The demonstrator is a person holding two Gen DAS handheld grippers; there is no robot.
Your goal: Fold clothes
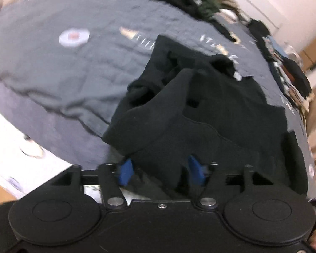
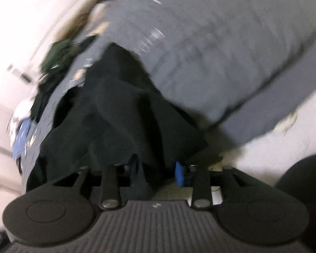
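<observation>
Both tongs (image 1: 161, 170) (image 2: 158, 174) around black garment (image 1: 200, 109)

One black garment (image 1: 200, 113); one grey bedspread (image 1: 52, 73); two tongs (image 1: 161, 170) (image 2: 158, 172).

The right gripper (image 2: 157, 174) points down at a crumpled black fabric garment (image 2: 124, 113) that drapes over and between its jaws — cloth covers the left blue pad, while the right blue pad (image 2: 179, 174) shows bare just beside the hanging fold. Whether the pads press the cloth cannot be told through the blur. Beyond the jaws the garment lies on a wrinkled grey patterned bedspread (image 2: 221, 52). Far to the left of the jaws sit a dark green piece of clothing (image 2: 56, 57) and a light blue cloth (image 2: 21, 139).
</observation>
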